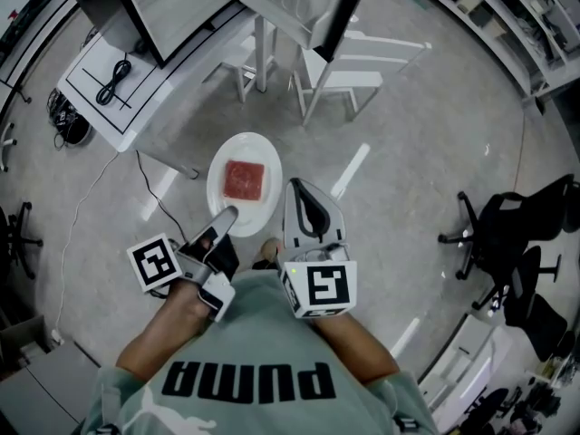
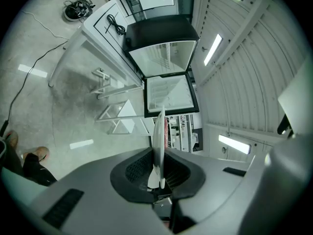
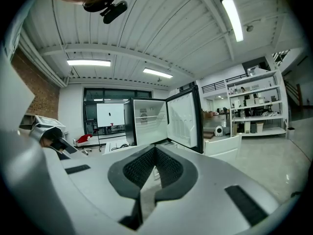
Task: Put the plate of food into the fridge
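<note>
**Hidden, Cropped, Too Small**

In the head view the fridge (image 1: pixel 104 3) runs off the upper left edge; the plate (image 1: pixel 217 184) has its near rim hidden under the left tongs (image 1: pixel 227 214); in the left gripper view the plate stands edge-on, its food (image 2: pixel 166 131) a mere red sliver; shelf goods (image 3: pixel 254 102) at the right of the right gripper view are too small to tell.

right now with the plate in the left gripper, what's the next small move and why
Probably ease the plate forward toward the fridge, keeping it level: the left gripper pinches only its rim, the food lies uncovered on top, and the fridge door stands open some way ahead.
</note>
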Tool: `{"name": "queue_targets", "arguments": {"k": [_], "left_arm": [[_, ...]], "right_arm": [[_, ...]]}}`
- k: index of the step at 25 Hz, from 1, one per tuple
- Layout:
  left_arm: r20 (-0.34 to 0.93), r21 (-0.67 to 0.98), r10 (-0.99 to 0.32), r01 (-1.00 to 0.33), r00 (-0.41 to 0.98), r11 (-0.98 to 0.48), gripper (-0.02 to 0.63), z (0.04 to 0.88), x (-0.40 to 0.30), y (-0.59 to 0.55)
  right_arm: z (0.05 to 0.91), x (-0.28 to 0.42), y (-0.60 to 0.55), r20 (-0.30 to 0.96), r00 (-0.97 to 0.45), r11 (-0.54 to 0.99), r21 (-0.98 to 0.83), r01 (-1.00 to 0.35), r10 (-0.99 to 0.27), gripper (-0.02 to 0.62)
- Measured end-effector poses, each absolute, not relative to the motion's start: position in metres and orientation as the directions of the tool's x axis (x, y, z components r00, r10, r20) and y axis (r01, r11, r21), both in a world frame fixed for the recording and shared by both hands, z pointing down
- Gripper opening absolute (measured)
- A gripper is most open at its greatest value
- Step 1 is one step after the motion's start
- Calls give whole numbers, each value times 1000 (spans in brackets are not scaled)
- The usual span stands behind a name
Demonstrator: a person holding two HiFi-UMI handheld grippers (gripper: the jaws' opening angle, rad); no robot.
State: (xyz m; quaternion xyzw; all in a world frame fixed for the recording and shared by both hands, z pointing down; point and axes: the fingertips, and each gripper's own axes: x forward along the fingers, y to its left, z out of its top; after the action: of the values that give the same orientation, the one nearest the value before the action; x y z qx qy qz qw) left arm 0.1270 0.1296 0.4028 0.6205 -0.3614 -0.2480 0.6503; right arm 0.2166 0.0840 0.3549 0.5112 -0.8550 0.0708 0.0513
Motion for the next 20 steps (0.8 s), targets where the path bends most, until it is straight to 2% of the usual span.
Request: {"name": "queue_targets", "arguments": {"k": [20], "left_arm": [[175, 984, -775, -121, 608, 127, 38, 412, 119, 86]], "right_arm": [[367, 214, 43, 192, -466, 457, -94, -885, -864, 5]]}}
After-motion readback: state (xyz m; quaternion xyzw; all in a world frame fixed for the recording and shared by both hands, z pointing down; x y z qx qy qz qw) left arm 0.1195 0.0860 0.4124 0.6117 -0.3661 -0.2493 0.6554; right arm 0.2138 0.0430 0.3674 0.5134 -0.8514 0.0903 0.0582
